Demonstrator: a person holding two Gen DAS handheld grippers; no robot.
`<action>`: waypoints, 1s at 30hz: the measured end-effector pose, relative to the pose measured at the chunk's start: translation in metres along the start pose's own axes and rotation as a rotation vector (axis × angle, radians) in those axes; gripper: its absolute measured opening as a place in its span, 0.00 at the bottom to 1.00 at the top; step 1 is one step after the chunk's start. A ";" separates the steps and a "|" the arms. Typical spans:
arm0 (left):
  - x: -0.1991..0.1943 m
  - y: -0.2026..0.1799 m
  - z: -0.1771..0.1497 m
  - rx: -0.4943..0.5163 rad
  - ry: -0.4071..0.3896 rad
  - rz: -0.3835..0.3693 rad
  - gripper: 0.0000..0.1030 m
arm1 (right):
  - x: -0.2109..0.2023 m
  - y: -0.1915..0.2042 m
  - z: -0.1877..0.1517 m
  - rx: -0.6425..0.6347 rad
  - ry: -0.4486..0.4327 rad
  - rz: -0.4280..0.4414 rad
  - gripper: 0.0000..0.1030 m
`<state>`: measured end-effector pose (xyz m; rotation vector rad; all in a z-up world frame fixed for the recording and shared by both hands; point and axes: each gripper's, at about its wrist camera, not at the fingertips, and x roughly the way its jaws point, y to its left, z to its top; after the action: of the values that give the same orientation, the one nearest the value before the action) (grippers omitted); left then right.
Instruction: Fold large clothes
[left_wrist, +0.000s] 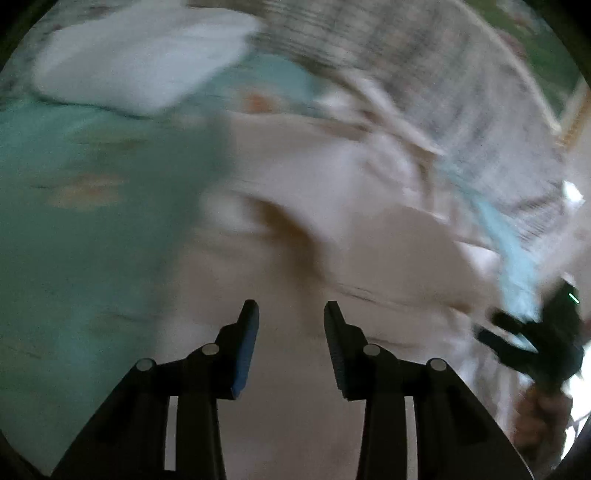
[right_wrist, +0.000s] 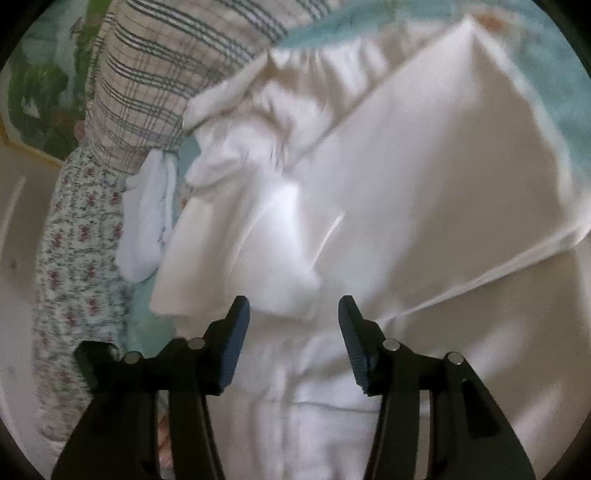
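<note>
A large white garment (right_wrist: 424, 166) lies spread on a teal bedsheet (left_wrist: 92, 240), with one flat folded panel and a bunched, wrinkled part (right_wrist: 266, 122) at its far side. It looks pale beige in the blurred left wrist view (left_wrist: 332, 240). My left gripper (left_wrist: 291, 314) is open and empty above the garment. My right gripper (right_wrist: 293, 310) is open and empty just above the garment's loose flap (right_wrist: 258, 266). The right gripper also shows at the right edge of the left wrist view (left_wrist: 532, 332), held by a hand.
A plaid checked cloth (right_wrist: 159, 85) and a floral cloth (right_wrist: 77, 258) lie along the garment's far left side. A small white cloth (right_wrist: 147, 225) lies beside them. A white folded pile (left_wrist: 136, 59) sits on the bedsheet at top left.
</note>
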<state>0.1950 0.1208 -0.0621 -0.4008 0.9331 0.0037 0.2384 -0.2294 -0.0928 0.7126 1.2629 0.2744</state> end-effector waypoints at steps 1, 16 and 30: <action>0.000 0.015 0.006 -0.025 -0.007 0.047 0.36 | 0.003 0.002 -0.004 -0.007 0.002 -0.023 0.51; 0.020 0.041 0.023 -0.046 -0.042 0.109 0.38 | 0.024 -0.037 0.018 0.269 -0.038 0.208 0.08; 0.030 0.027 0.027 -0.048 -0.033 0.109 0.39 | -0.055 -0.035 0.043 -0.044 -0.257 -0.237 0.08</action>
<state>0.2294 0.1497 -0.0804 -0.3922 0.9228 0.1323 0.2550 -0.3014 -0.0670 0.5351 1.0795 0.0148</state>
